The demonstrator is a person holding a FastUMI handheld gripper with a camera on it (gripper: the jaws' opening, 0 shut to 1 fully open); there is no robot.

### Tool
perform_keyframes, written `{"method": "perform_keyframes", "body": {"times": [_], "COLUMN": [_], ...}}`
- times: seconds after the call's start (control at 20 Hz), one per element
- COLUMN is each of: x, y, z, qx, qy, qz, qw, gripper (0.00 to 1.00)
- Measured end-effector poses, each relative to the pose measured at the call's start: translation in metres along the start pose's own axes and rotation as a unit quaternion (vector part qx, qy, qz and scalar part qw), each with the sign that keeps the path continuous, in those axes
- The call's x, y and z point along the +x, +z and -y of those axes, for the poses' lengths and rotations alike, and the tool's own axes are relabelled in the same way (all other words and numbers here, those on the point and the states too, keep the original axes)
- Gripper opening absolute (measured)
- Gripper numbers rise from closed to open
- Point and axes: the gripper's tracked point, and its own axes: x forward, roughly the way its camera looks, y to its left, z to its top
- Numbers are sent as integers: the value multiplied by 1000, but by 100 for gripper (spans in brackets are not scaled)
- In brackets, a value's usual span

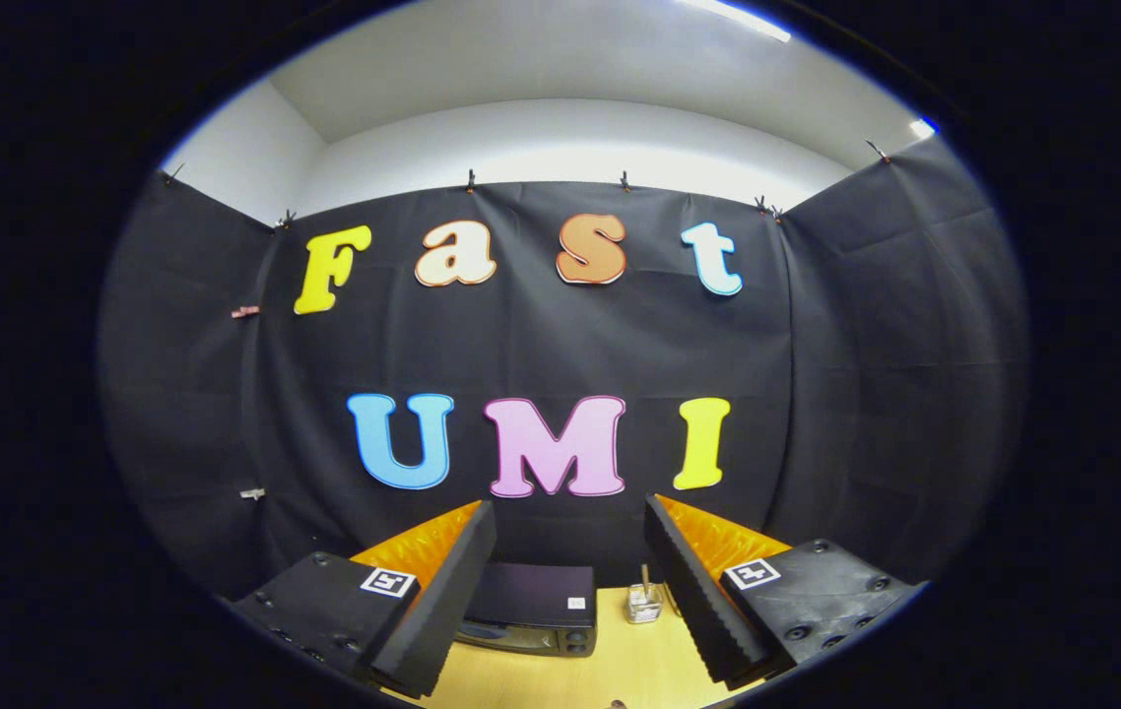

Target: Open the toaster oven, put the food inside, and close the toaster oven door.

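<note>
A dark toaster oven (531, 615) stands on the wooden table (620, 670), beyond my fingers and partly hidden behind the left one; its door looks closed. My gripper (570, 591) is held high and level, open wide, with nothing between its fingers. The left finger (442, 601) overlaps the oven's left side. No food can be made out from here.
A small clear holder (643, 601) with a stick in it stands on the table just right of the oven, close to the right finger (693, 601). Black cloth walls close the booth at the back and on both sides.
</note>
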Motion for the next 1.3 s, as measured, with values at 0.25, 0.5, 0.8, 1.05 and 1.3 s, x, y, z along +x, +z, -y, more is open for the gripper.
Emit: {"method": "perform_keyframes", "body": {"times": [0.25,0.5,0.8,1.05,1.3], "x": [4,12,18,19,20], "y": [10,8,7,2,-1], "z": [15,24,31,33,32], "qx": [10,9,14,10,6], "qy": [3,1,6,7,10], "qz": [14,13,14,5,0], "qw": [1000,1000,1000,1000,1000], "gripper": [98,98,98,98,98]}}
